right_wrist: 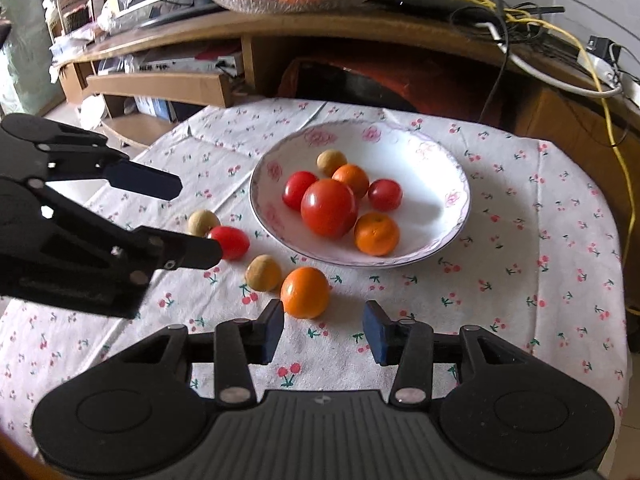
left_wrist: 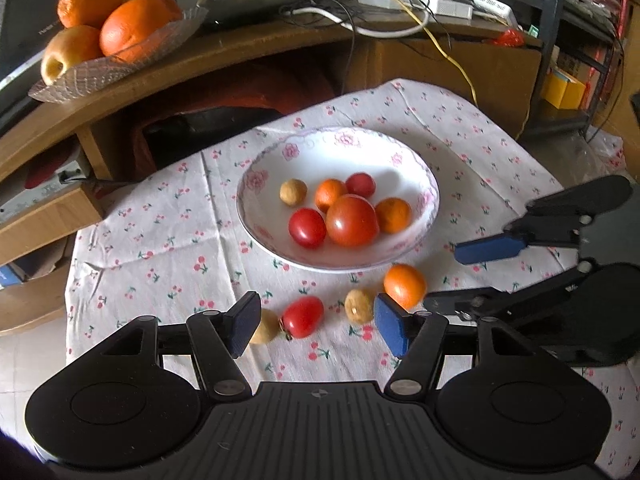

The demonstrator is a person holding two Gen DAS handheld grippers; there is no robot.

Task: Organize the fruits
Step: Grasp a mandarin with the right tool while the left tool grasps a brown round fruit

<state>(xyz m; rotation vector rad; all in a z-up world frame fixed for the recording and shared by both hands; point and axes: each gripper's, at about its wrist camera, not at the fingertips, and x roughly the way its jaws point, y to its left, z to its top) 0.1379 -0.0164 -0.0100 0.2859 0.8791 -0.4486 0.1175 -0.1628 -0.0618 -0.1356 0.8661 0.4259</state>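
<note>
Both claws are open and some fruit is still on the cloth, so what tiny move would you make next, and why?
Probably ease the left gripper forward around the small red tomato. It lies between the open jaws, outside the bowl, with a tan fruit close beside it, so go gently.

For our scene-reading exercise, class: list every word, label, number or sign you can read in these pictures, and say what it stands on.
No text here can be read with certainty.
Pale lettering on the dark screen frame: too small to read.
White print on the flat box in the desk shelf: blurred.
Bowl: painted flowers only, no words.
Tablecloth: cherry print only, no words.
</note>
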